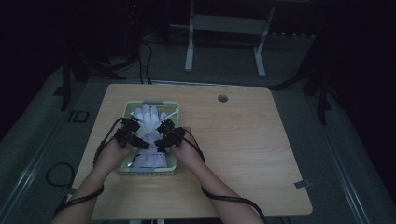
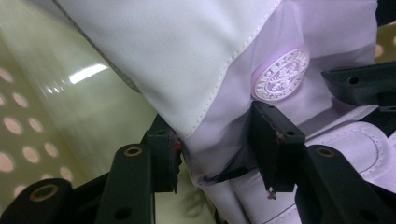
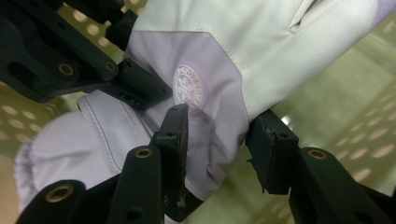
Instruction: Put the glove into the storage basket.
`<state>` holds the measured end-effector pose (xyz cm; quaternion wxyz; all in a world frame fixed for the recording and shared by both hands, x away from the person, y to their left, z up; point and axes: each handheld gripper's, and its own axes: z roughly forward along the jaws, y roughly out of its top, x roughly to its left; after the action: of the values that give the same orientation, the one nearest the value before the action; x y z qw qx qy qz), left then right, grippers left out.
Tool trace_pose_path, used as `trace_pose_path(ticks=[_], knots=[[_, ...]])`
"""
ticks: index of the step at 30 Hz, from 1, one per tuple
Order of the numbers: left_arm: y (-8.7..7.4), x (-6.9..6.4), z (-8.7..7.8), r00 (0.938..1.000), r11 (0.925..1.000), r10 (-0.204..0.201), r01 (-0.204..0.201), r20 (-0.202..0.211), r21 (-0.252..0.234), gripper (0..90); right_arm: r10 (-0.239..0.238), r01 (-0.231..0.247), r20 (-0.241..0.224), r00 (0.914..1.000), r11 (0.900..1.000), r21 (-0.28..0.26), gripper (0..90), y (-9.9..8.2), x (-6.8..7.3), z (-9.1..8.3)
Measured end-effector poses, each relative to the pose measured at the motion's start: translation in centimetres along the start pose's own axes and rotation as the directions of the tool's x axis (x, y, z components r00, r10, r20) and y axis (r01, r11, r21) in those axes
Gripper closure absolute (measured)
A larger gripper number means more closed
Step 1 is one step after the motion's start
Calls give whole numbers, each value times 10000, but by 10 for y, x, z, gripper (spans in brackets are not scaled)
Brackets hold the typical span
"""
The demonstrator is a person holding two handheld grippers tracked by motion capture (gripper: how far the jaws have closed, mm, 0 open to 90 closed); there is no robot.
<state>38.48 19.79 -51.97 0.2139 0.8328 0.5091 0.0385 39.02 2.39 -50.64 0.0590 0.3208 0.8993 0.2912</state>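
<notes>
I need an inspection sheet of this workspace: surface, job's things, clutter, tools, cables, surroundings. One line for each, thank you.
Surface: wooden table, bare apart from the basket; a round hole near the far edge.
Job's things: white and lilac glove lying in a pale green basket; round badge on the glove.
Clutter: nothing seen.
Tools: left tool and right tool are both in the basket, jaws apart, an edge of the glove between them, not clamped.
Cables: one black cable trails from each tool along the forearm; more cables lie on the floor beyond the table.
Surroundings: dark room, grey floor, white frame legs behind.
</notes>
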Motion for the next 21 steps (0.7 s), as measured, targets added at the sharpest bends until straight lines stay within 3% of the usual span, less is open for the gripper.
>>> trace_pose_path(ticks=[1, 4, 9, 11, 12, 14, 18, 21], knots=[[1, -3, 1, 9991, 9998, 177, -175, -398, 45, 479, -49, 49, -37, 10000, 10000, -39, 537, 0, 0, -1], [1, -4, 1, 9977, 9998, 175, -179, -656, -52, 436, 73, -80, -198, 9998, 9993, -366, 471, -2, -6, -6], [-5, 1, -8, 9974, 9940, -27, -52, -718, -1094, 225, -48, -56, -896, 9960, 9934, -1150, 360, -5, -14, -22], [-9, 1, -13, 9968, 9861, -14, -120, -799, -1659, 165, -97, -54, -1067, 9942, 9901, -1400, 320, -6, -17, -29], [-11, 0, -16, 9972, 9808, 1, -146, -745, -1944, 80, -188, -27, -1351, 9907, 9875, -1574, 269, -8, -19, -35], [-13, -3, -22, 9984, 9726, 37, -167, -561, -2318, 35, -240, 3, -1377, 9902, 9856, -1692, 263, -8, -20, -38], [-19, -13, -35, 9999, 9456, 135, -140, -40, -3250, 20, -377, 90, -1553, 9872, 9833, -1815, 206, -13, -24, -44], [-21, -21, -40, 9993, 9368, 248, -134, 283, -3495, 19, -615, 273, -1664, 9841, 9793, -2005, 177, -18, -27, -47]])
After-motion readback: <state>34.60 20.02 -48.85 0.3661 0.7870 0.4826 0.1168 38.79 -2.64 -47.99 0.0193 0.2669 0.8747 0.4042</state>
